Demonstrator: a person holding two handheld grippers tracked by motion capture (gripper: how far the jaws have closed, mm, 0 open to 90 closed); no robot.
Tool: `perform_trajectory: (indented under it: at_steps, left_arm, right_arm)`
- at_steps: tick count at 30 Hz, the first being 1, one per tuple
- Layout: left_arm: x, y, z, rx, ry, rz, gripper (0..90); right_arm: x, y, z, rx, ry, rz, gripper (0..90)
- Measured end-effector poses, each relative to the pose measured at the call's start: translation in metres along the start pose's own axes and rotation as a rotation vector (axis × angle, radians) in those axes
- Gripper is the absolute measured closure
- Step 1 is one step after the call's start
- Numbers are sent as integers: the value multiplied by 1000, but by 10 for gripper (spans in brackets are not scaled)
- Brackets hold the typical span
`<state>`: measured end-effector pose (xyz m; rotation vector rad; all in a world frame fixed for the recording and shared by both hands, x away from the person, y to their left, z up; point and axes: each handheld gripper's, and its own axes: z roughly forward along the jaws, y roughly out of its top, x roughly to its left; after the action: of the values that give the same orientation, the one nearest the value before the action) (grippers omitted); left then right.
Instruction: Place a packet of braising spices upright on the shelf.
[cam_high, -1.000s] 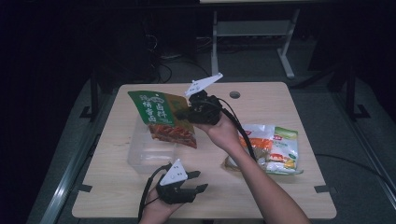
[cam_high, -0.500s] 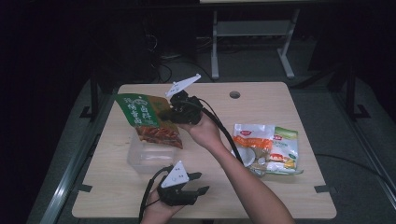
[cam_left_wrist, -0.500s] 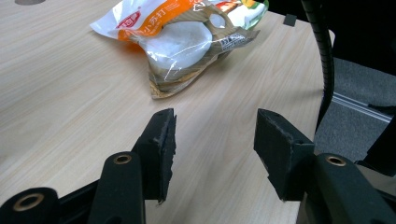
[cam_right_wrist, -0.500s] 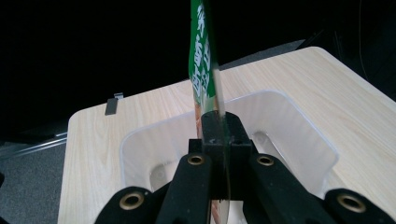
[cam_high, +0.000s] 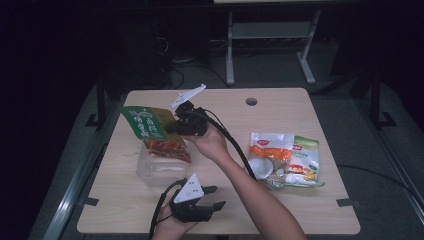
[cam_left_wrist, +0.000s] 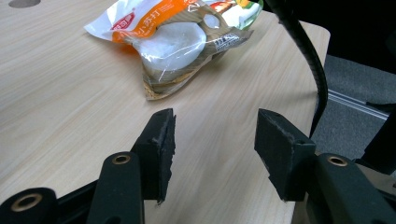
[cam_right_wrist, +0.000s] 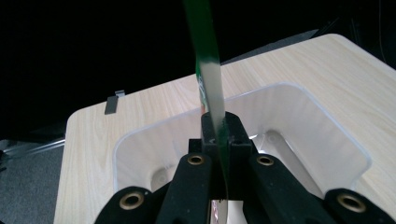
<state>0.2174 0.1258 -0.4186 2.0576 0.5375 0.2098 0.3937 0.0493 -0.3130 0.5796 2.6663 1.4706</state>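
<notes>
A green and orange snack bag (cam_high: 149, 129) hangs over a clear plastic container (cam_high: 156, 170) at the table's left. My right gripper (cam_high: 174, 127) is shut on the bag's right edge. In the right gripper view the bag (cam_right_wrist: 208, 70) runs edge-on between the closed jaws of my right gripper (cam_right_wrist: 217, 125), above the container (cam_right_wrist: 303, 116). My left gripper (cam_high: 212, 197) rests near the front edge, open. In the left gripper view my left gripper (cam_left_wrist: 215, 123) has nothing between its jaws and points toward a white and orange snack pack (cam_left_wrist: 175, 39).
Two or three snack packs (cam_high: 285, 159) lie at the table's right. The right gripper's black cable (cam_high: 235, 147) runs along the forearm over the middle of the table. A round hole (cam_high: 251, 101) sits near the far edge. A metal stand (cam_high: 270, 45) is behind the table.
My right gripper has carried the snack bag leftward and a little down, from the table's middle to above the clear container. The left gripper has stayed put.
</notes>
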Motion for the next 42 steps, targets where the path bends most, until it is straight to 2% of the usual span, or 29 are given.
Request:
perform_trajectory:
  at_steps: [3,8,13,14,16,17,19,24,28,29,30,31,33,34,37,39,42]
  left_arm:
    - [0,0,0,-3,0,-7,472]
    - [-1,0,1,-6,0,-6,472]
    - [-1,0,0,-7,2,-11,472]
    - [-1,0,0,-3,1,-8,472]
    - [0,0,0,-6,1,-8,472]
    - [0,0,-1,-7,1,-9,472]
    - [1,0,-1,-7,4,0,472]
    - [0,0,1,0,2,1,471]
    - [0,0,2,6,5,0,467]
    - [0,0,2,7,6,2,465]
    - [0,0,2,10,8,5,459]
    - [0,0,2,11,10,8,459]
    - [2,0,3,11,15,9,455]
    - [3,-1,3,9,18,-5,449]
    - [5,-1,2,10,24,-6,444]
    - [6,-1,1,6,29,-15,434]
    - [9,0,1,3,37,-20,431]
  right_arm:
    - [-1,0,1,-8,7,16,897]
    - [-8,-3,4,-35,20,78,897]
    - [-7,-5,10,-21,15,68,897]
    - [-6,-8,16,7,4,54,897]
    - [-6,-10,19,22,0,47,897]
    - [-7,-13,21,22,-1,43,897]
    - [-9,-18,21,5,9,66,896]
    - [-11,-24,19,13,10,49,894]
    - [-12,-28,16,-3,11,58,887]
    - [-12,-28,16,-3,12,59,876]
    - [-13,-28,15,9,8,59,796]
    - [-13,-28,15,9,8,59,796]
    - [-14,-28,13,21,-7,58,735]
    - [-16,-29,8,25,-17,75,661]
    - [-18,-31,2,29,-32,77,619]
    - [-20,-35,-9,29,-36,87,566]
    - [-20,-38,-16,28,-43,86,560]
